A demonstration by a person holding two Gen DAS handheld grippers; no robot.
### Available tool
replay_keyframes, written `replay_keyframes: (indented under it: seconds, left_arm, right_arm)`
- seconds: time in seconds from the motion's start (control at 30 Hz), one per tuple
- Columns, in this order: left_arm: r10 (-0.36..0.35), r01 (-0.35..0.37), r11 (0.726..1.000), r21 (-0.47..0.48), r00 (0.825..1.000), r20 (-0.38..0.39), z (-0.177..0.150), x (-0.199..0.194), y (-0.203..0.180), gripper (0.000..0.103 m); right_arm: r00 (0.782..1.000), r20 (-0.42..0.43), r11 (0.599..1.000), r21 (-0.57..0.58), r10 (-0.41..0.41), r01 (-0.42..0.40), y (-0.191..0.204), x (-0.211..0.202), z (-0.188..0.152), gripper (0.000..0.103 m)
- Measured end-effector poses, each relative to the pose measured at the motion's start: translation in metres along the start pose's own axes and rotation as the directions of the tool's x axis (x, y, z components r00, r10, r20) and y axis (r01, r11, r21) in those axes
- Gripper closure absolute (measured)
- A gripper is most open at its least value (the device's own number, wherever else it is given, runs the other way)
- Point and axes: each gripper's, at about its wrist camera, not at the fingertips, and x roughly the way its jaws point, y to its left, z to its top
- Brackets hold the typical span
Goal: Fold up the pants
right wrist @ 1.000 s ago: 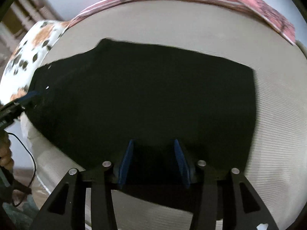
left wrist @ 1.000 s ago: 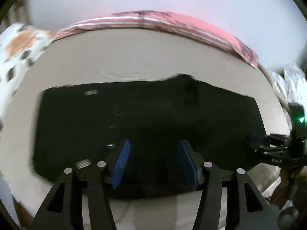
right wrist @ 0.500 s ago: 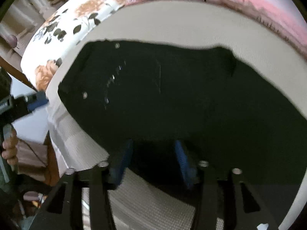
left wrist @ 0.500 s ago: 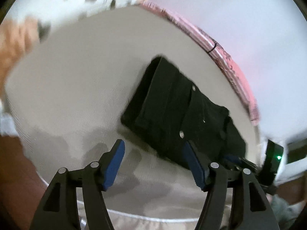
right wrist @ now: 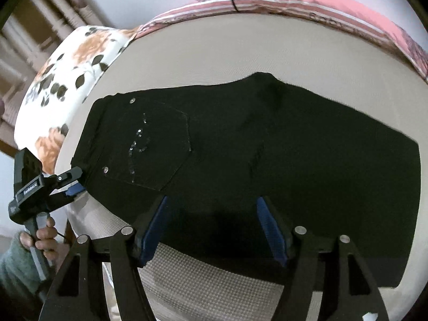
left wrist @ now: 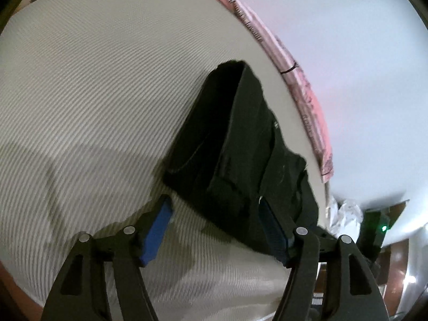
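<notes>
Fingers of left gripper [left wrist: 214, 232] spread at waistband corner of folded black denim pants [right wrist: 254, 160], just widened, gripping nothing. Right gripper [right wrist: 211, 227] likewise parted, freshly widened, over near edge. Pants flat on beige ribbed mattress [left wrist: 93, 93], long axis running from left gripper toward right.

Loads of bare bed [left wrist: 101, 101] across the left and upper left of the left wrist view, nothing sitting there. The folded black pants [right wrist: 267, 144] fill the middle of the right wrist view. Floral pillow [right wrist: 69, 80] blocks the upper left, pink striped blanket [right wrist: 307, 2] lines the top edge by the wall.
</notes>
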Motion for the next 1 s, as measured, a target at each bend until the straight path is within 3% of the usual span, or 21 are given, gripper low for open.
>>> replay_keyframes:
  seconds: [0.13,0.3,0.4,0.5,0.77,1.0]
  left_arm:
    - [-0.058,0.057,0.998,0.021,0.998,0.041,0.015,0.009,0.0,0.029]
    - [-0.033,0.019,0.994,0.105,0.99,0.137,0.028,0.02,-0.009,0.029]
    - [0.028,-0.05,0.983,0.176,0.991,0.129,0.03,0.027,-0.02,0.03]
    - [0.033,-0.05,0.979,0.199,0.996,0.088,0.03,0.028,-0.02,0.031]
    - [-0.024,0.031,0.996,0.078,0.995,-0.096,0.025,0.017,-0.005,0.032]
    - [-0.065,0.065,0.998,0.006,0.998,-0.023,0.03,0.026,-0.007,0.032]
  right_arm:
    - [1.0,-0.006,1.0,-0.012,-0.014,0.014,0.006,0.002,0.001,0.037]
    - [1.0,-0.014,1.0,-0.016,-0.019,0.018,0.011,0.007,0.004,0.038]
    - [1.0,-0.006,0.999,-0.024,-0.024,0.024,0.013,0.007,0.005,0.038]
    - [1.0,0.013,1.0,-0.019,-0.023,0.023,0.01,0.002,0.007,0.038]
    - [0.999,0.042,1.0,0.018,-0.011,0.01,-0.004,-0.007,0.009,0.037]
    - [1.0,0.027,0.999,0.033,-0.003,0.003,-0.007,0.0,0.01,0.037]
